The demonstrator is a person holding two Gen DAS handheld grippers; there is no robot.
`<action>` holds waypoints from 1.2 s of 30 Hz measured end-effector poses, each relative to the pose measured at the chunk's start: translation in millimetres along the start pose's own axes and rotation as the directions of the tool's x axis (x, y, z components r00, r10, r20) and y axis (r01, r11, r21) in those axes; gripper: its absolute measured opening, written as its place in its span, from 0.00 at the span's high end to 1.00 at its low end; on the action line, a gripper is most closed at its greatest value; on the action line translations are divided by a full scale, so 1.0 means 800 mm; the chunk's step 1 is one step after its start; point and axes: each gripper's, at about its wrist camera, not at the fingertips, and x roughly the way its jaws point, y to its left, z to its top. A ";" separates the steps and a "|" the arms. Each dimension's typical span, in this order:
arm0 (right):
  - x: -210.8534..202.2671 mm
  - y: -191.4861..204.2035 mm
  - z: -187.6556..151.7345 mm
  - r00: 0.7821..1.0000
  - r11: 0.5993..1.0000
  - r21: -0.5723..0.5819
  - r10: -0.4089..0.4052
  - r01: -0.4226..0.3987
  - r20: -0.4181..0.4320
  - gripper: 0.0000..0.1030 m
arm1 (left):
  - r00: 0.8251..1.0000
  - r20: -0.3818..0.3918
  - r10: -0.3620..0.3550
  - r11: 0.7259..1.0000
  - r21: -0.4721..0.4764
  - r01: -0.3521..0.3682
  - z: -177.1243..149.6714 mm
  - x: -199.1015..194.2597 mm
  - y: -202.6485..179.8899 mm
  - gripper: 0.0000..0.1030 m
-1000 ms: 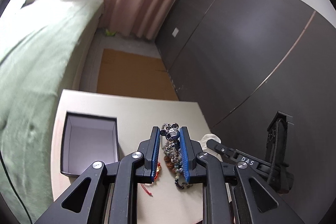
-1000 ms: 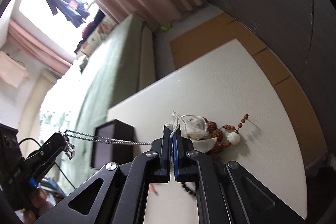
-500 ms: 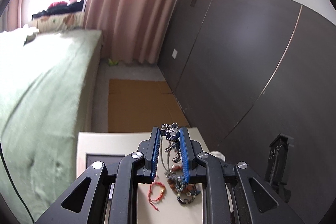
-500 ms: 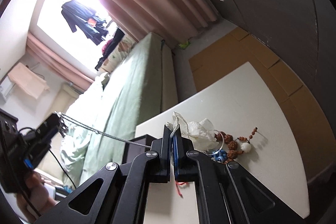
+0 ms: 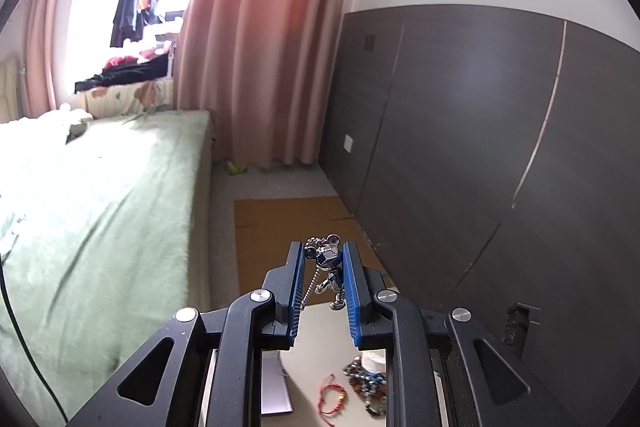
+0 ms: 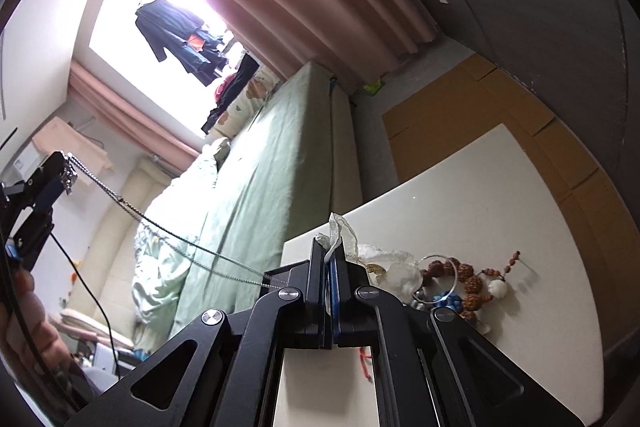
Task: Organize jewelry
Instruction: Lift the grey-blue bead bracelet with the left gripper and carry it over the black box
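My left gripper (image 5: 323, 259) is shut on a silver mouse-figure pendant (image 5: 328, 259) whose chain (image 5: 310, 287) hangs down between the fingers. It is raised high above the white table (image 5: 312, 355). In the right wrist view the same chain (image 6: 168, 235) stretches from the left gripper (image 6: 60, 175) at far left down behind my right gripper (image 6: 333, 247). My right gripper is shut on a thin white plastic bag (image 6: 340, 231) above the table (image 6: 500, 207). A pile of bead bracelets (image 6: 460, 283) lies on the table, with a red string bracelet (image 5: 332, 397) beside it.
A grey open box (image 5: 274, 391) sits on the table below my left gripper. A green bed (image 5: 100, 219) runs along the left. Dark wall panels (image 5: 460, 147) stand to the right, with cardboard (image 5: 288, 223) on the floor and pink curtains (image 5: 260, 47) beyond.
My left gripper has lifted the pendant well above the table, drawing the chain out long and taut. The right gripper stays shut on the bag and has tilted upward.
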 end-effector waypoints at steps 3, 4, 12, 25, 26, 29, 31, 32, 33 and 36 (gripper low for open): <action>0.003 0.004 -0.001 1.000 1.000 -0.005 0.011 -0.011 -0.001 0.96 | 1.000 0.010 0.027 1.000 -0.006 -0.027 0.005 -0.006 0.013 0.81; 0.004 0.005 -0.001 1.000 1.000 -0.007 0.014 -0.014 -0.002 0.96 | 0.999 0.012 0.034 0.999 -0.013 -0.034 0.006 -0.007 0.018 0.81; 0.013 0.011 -0.006 1.000 0.999 -0.022 0.024 -0.024 -0.014 0.96 | 0.999 0.034 0.036 0.998 -0.057 -0.034 0.024 -0.021 0.037 0.81; 0.014 0.013 -0.010 0.999 0.999 -0.027 0.035 -0.035 -0.023 0.96 | 0.999 -0.017 0.042 0.996 -0.076 -0.043 0.003 0.001 0.055 0.81; 0.014 0.013 -0.011 0.999 0.999 -0.027 0.034 -0.035 -0.023 0.96 | 0.999 -0.022 0.043 0.996 -0.082 -0.045 0.002 0.004 0.057 0.81; 0.017 0.014 -0.013 0.999 0.999 -0.025 0.034 -0.035 -0.030 0.96 | 0.999 -0.026 0.039 0.994 -0.098 -0.042 0.004 0.008 0.064 0.81; 0.019 0.014 -0.013 0.999 0.999 -0.028 0.031 -0.032 -0.032 0.96 | 0.999 -0.015 0.039 0.994 -0.097 -0.040 0.013 0.004 0.065 0.81; 0.021 0.014 -0.013 0.999 0.999 -0.028 0.031 -0.032 -0.035 0.96 | 0.999 -0.003 0.040 0.995 -0.091 -0.040 0.017 -0.001 0.062 0.81; 0.023 0.014 -0.013 0.999 0.999 -0.027 0.031 -0.032 -0.038 0.96 | 0.999 0.013 0.041 0.996 -0.082 -0.040 0.023 -0.007 0.060 0.81; 0.027 0.015 -0.014 0.999 0.999 -0.028 0.027 -0.029 -0.047 0.96 | 0.998 0.045 0.042 0.998 -0.057 -0.039 0.036 -0.021 0.054 0.81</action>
